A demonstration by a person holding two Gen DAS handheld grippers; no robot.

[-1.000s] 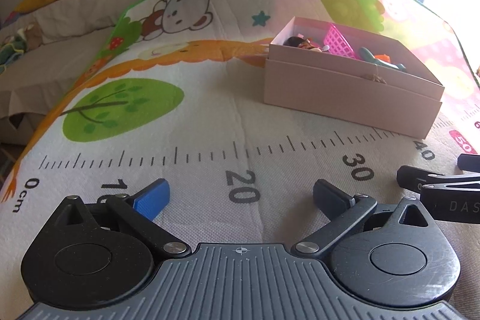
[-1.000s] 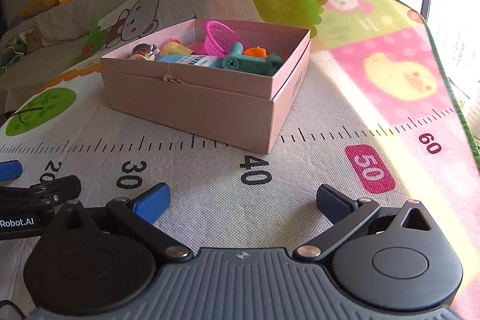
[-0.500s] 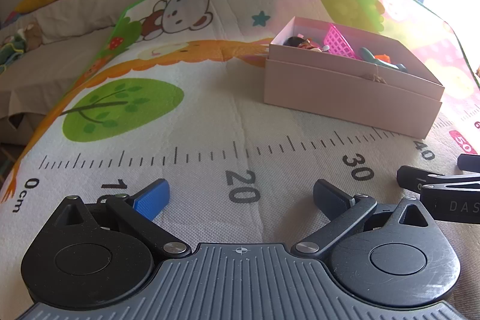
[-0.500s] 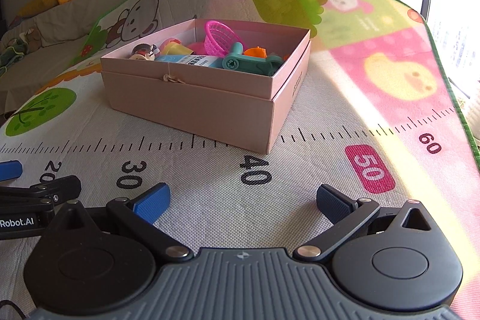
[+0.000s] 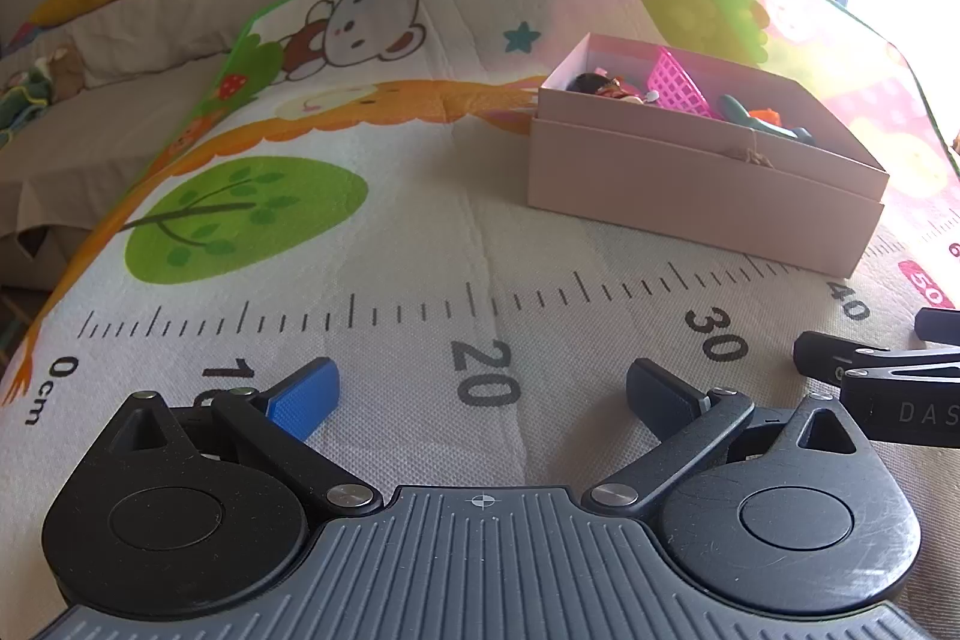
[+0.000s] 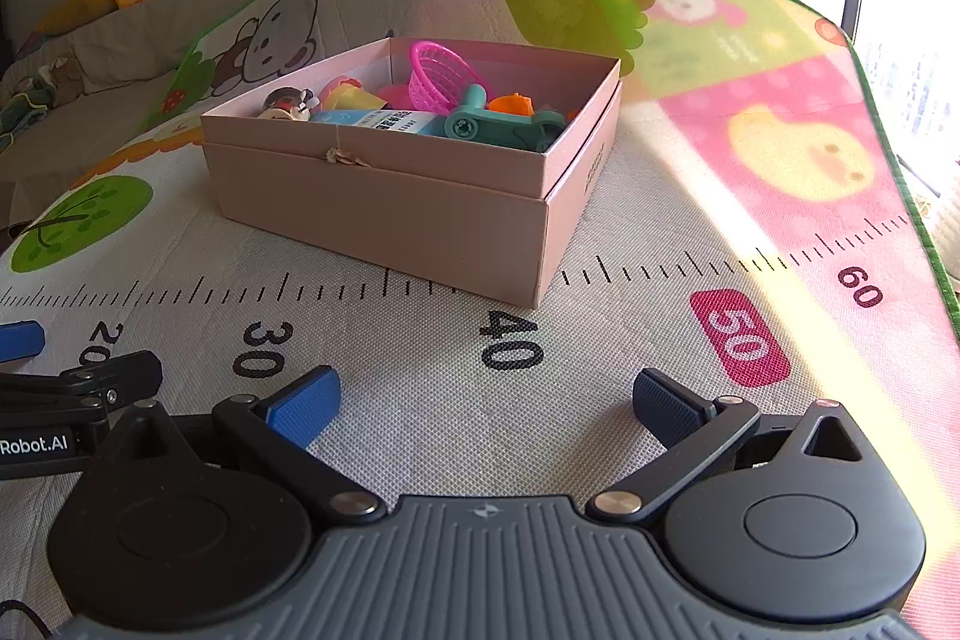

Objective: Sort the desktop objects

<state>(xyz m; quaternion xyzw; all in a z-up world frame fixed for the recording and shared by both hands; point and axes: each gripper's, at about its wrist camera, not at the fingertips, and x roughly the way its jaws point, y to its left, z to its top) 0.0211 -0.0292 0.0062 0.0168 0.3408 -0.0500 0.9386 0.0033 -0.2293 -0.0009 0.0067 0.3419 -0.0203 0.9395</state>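
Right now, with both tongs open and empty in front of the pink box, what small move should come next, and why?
Probably none beyond parking: the pink box already holds the basket and the teal toy, and no loose object shows on the mat. The left tongs and right tongs sit low and open.

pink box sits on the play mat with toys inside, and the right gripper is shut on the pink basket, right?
Not quite. The right wrist view shows the right gripper open and empty, low over the play mat. The pink basket lies inside the pink box with the other toys.
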